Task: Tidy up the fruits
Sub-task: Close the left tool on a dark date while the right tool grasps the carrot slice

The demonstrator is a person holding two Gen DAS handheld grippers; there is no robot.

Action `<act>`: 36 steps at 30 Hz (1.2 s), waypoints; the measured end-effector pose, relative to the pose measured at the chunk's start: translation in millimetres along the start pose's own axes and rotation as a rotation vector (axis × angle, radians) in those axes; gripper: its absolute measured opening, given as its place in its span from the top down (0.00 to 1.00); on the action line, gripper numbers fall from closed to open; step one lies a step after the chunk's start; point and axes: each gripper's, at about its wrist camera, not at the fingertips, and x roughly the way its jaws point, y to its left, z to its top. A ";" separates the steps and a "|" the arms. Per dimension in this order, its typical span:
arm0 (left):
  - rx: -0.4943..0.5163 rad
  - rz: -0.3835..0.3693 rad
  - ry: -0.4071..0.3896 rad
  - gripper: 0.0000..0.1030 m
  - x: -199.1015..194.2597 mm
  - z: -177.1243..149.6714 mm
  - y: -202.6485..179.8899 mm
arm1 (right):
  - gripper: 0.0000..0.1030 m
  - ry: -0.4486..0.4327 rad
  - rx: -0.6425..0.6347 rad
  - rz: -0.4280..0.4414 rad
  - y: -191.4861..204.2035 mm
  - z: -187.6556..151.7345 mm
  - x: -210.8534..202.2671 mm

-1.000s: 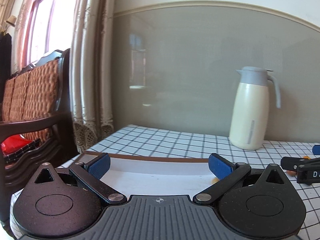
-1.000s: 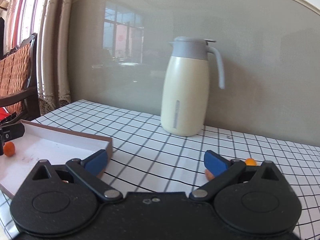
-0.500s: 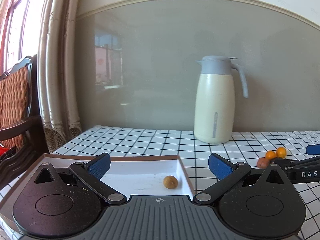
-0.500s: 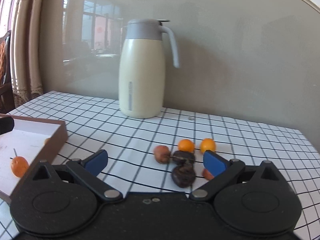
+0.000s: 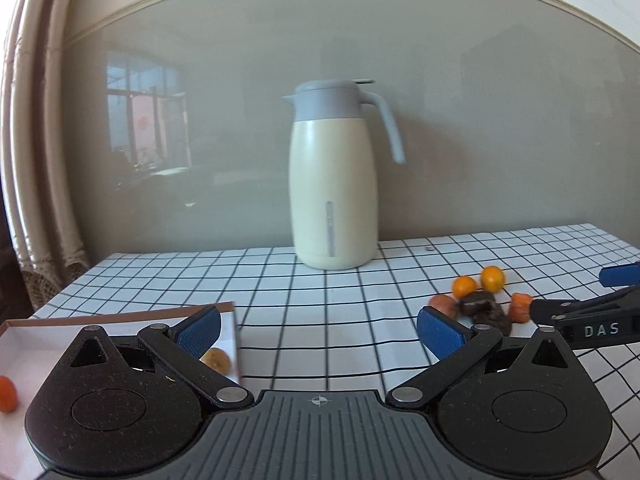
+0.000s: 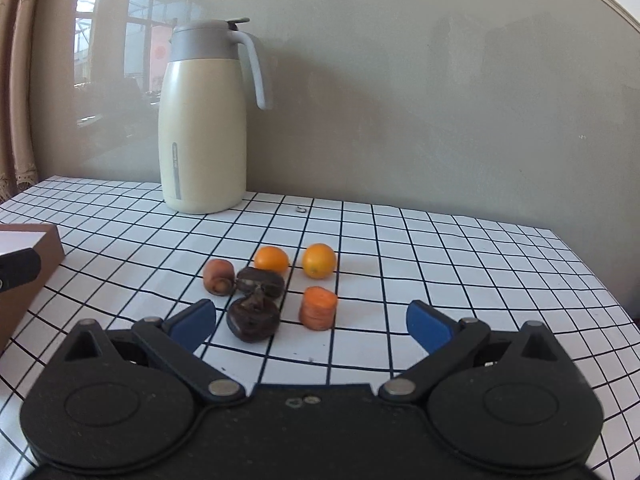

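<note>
A cluster of small produce lies on the checked tablecloth in the right wrist view: two orange kumquats [image 6: 319,260], a carrot chunk [image 6: 317,307], a brownish piece [image 6: 218,276] and two dark pieces [image 6: 253,318]. My right gripper [image 6: 311,324] is open and empty just in front of them. The cluster also shows in the left wrist view [image 5: 478,300]. My left gripper [image 5: 318,330] is open and empty over the right end of a white box [image 5: 24,338] that holds a tan fruit [image 5: 216,361] and an orange one [image 5: 7,393].
A cream thermos jug [image 5: 334,176] with a grey lid stands at the back of the table against the grey wall. A curtain [image 5: 28,120] hangs at the left. The box corner [image 6: 36,240] shows at the left of the right wrist view.
Both grippers have swung to the right: the chair and window left view, the jug moved left, and the fruit cluster came into view. Both stayed open.
</note>
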 end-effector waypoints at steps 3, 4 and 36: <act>0.007 -0.009 0.003 0.00 1.9 -1.0 -6.4 | 0.07 0.007 0.013 -0.001 -1.0 -0.7 9.4; 0.009 -0.009 0.006 0.00 3.6 -1.6 -7.1 | 0.07 0.009 0.016 -0.008 -1.2 -0.9 12.9; 0.036 -0.150 0.158 0.00 82.4 -11.2 -85.5 | 0.26 0.124 0.010 -0.042 -41.6 -2.1 81.8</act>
